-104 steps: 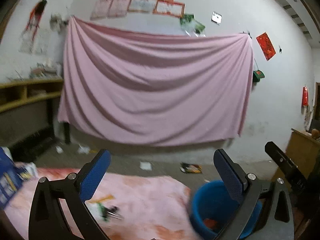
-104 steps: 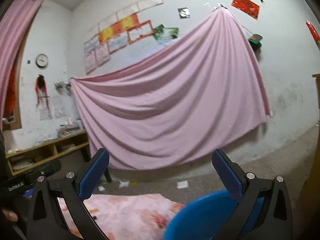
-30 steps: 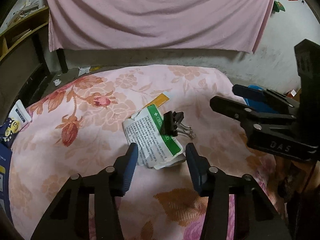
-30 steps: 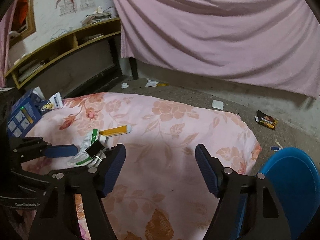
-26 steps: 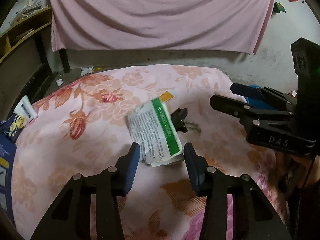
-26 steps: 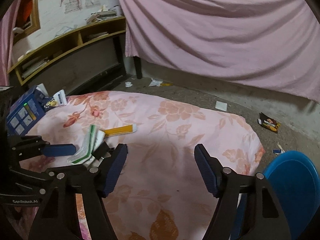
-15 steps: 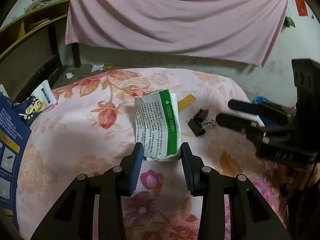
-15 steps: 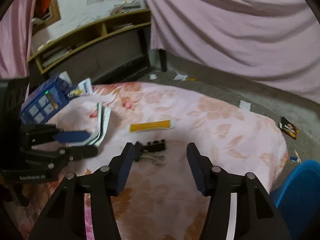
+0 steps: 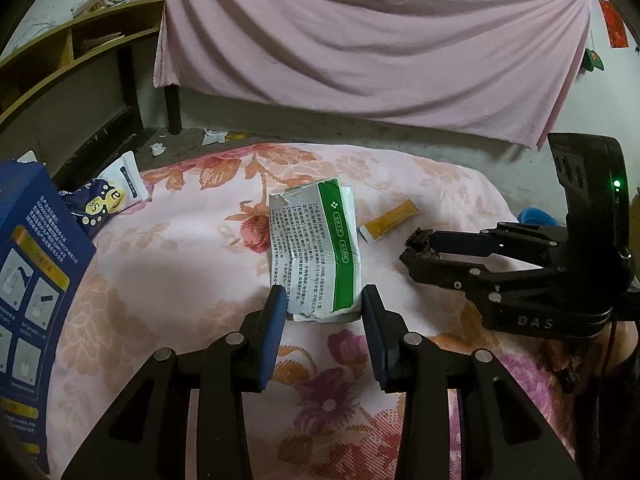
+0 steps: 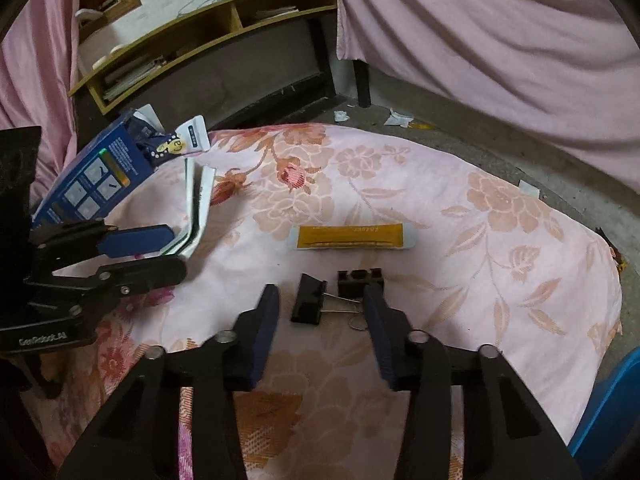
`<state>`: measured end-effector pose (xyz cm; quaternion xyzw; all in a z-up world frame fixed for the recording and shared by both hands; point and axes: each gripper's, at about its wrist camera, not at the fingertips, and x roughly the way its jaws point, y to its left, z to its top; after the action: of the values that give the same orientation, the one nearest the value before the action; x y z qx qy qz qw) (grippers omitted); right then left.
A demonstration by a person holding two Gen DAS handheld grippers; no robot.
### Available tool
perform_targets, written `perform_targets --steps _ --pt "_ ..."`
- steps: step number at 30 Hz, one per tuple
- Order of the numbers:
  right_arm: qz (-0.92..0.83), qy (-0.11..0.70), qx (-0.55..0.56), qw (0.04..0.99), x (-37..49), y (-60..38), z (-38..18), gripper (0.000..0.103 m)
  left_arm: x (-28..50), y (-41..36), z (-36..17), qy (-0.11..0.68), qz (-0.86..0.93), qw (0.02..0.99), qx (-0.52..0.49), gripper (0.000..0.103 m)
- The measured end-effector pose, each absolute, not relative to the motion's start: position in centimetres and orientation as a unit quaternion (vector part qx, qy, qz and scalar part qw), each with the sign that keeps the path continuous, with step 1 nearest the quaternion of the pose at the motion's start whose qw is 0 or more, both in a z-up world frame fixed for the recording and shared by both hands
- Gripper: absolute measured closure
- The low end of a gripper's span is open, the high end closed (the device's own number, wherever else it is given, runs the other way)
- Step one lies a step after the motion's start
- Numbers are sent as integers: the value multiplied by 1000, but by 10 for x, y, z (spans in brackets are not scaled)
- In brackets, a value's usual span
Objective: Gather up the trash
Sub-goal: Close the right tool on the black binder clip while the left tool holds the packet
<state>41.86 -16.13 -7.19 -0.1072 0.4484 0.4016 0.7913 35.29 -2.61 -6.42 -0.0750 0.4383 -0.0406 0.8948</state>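
My left gripper (image 9: 324, 304) is shut on a white and green printed wrapper (image 9: 316, 248) and holds it lifted above the floral cloth (image 9: 192, 264); the right wrist view shows it (image 10: 196, 208) bent between the left fingers. My right gripper (image 10: 320, 312) is open low over the cloth, with two black binder clips (image 10: 308, 304) between its fingers. An orange sachet (image 10: 352, 237) lies just beyond them. In the left wrist view the right gripper (image 9: 424, 252) is at the right, by the clips. The blue bin (image 10: 608, 412) is at the right edge.
A dark blue box (image 9: 28, 280) with a blue and white snack wrapper (image 9: 108, 204) sits at the table's left end. Paper scraps (image 10: 396, 120) lie on the floor beyond. A wooden shelf (image 10: 200, 36) stands at the back left, pink sheet (image 9: 360, 40) behind.
My left gripper closed on the wrapper and lifted it left and up off the clips. My right gripper narrowed and came down around the binder clips.
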Motion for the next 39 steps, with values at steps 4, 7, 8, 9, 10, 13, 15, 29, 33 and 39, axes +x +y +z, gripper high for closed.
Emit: perform_targets --steps 4,7,8,9,10,13,15,29,33,39 --pt "412 440 -118 789 412 -161 -69 89 349 -29 -62 435 -39 896 -80 70" --pt "411 435 -127 791 408 -164 -67 90 346 -30 -60 432 -37 897 -86 70" --pt "412 435 -124 791 407 -166 -67 91 345 -28 -59 432 -36 897 -87 70" --pt "412 435 -122 792 407 -168 -67 91 344 -27 -58 431 -34 897 -88 70" --pt "411 436 -119 792 407 -169 -67 91 343 -25 -57 430 -32 898 -89 70" --pt "408 435 -115 794 406 -173 -66 92 340 -23 -56 428 -28 898 -93 70" --pt "407 431 -118 797 403 -174 -64 98 338 -23 -54 426 -26 900 -91 70" --pt "404 445 -112 791 396 -186 -69 88 337 -21 -57 424 -29 899 -101 70" --pt "398 451 -110 791 400 -185 -70 78 338 -18 -57 425 -32 898 -106 70" --pt "410 465 -86 780 415 -177 -73 70 337 -12 -59 427 -36 896 -117 70"
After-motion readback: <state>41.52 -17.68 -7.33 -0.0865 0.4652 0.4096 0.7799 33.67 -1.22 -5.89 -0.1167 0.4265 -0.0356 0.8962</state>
